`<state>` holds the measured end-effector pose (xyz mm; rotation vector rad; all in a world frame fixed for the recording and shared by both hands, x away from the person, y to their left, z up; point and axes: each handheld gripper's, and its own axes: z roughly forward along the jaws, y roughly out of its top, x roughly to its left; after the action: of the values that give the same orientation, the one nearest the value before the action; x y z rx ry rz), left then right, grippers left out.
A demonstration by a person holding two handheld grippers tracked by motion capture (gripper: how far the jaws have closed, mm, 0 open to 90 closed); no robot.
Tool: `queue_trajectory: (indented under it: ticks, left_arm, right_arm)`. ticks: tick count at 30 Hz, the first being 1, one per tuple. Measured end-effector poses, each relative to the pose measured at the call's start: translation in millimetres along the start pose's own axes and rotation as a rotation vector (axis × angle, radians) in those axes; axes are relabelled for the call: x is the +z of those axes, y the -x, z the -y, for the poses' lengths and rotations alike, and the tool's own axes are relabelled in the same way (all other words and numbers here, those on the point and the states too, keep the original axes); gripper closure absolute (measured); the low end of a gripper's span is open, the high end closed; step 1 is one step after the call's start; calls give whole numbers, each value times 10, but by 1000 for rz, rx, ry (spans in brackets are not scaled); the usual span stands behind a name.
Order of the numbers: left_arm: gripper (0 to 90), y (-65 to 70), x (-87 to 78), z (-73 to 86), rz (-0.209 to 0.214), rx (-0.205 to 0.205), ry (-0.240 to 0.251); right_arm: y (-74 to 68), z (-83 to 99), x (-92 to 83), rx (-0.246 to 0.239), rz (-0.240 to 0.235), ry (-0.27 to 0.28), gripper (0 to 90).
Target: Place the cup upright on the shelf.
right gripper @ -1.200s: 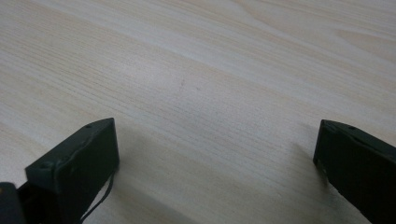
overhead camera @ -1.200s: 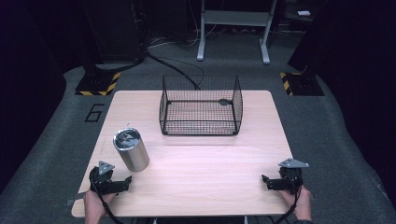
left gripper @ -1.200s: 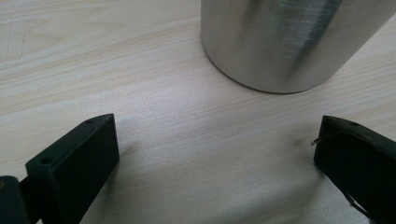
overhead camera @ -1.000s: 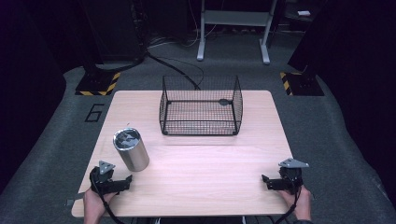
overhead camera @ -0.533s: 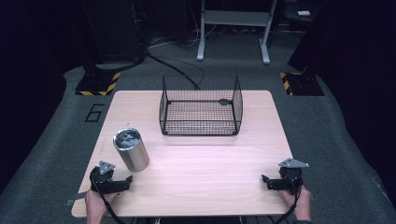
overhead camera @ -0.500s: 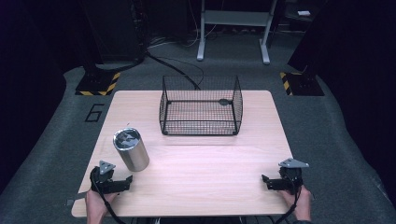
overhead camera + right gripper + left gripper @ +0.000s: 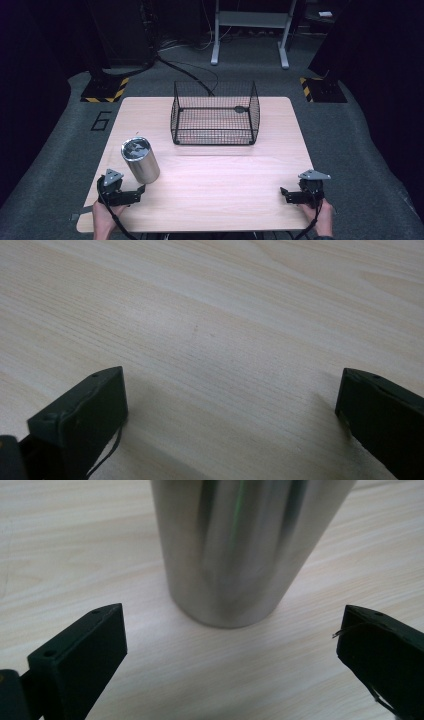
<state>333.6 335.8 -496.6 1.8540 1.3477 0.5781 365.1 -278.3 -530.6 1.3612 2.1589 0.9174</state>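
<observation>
Spanning most of the high view, a pale wooden tabletop (image 7: 215, 185) is seen carrying a black wire basket (image 7: 215, 114) at its far middle, with nothing seen in it, and a steel cylinder (image 7: 140, 160) standing upright near the front left corner, well apart from the basket. Just in front of the cylinder, the left tool (image 7: 131, 197) is held low with its jaws spread wide, nothing between them, the cylinder's base being seen just ahead of them in the left gripper view. At the front right corner, the right tool (image 7: 289, 195) is likewise held wide open over bare wood. A risk is judged: the smooth, tall cylinder could be tipped or skidded if struck off-centre by one jaw. Against the earlier frames, no change is noted; everything is found where it was.
</observation>
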Motion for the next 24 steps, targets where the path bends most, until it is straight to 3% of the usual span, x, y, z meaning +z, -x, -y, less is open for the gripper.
queue_trajectory:
  ticks: [12,24]
  left_arm:
    - [0,69,-118,-257,17,19,80]
    - [0,-18,-152,-495,44,17,147]
  right_arm:
    - [2,-2,-7,-3,-6,-8,0]
    - [1,-2,-6,-2,-7,-4,0]
